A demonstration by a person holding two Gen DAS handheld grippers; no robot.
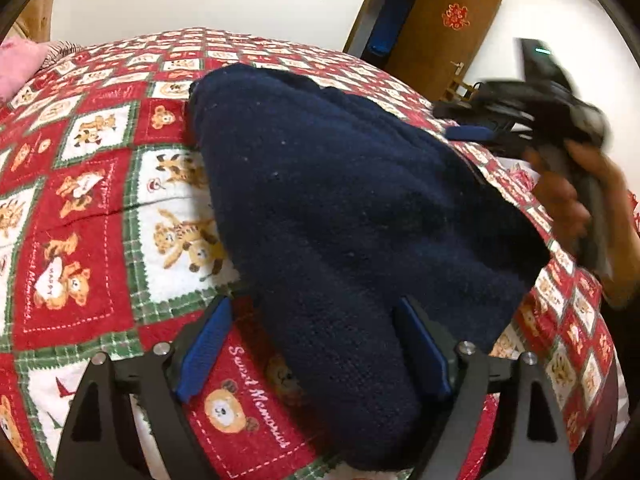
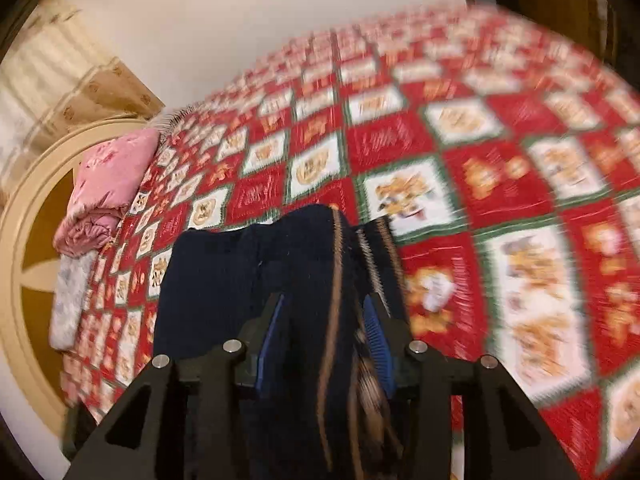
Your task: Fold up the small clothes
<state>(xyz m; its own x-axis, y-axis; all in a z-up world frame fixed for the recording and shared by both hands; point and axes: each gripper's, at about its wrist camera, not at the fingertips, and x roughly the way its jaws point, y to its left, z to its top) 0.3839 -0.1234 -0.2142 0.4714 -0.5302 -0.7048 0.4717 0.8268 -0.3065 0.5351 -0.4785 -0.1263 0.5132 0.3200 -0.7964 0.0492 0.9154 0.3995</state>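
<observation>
Loosely, left tongs [image 1: 316, 344] straddle the navy knit [image 1: 340, 200] on the quilt [image 1: 80, 200].

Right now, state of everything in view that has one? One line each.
Navy knit: lying bunched on the blanket, its near end between the left pads, which stand clear of it.
Left tool: open.
Right tool: around dark striped fabric; grip unclear through the blur.
Blanket: spread over the bed.
Door: open.
Pink quilt: folded at the bed's edge.
</observation>
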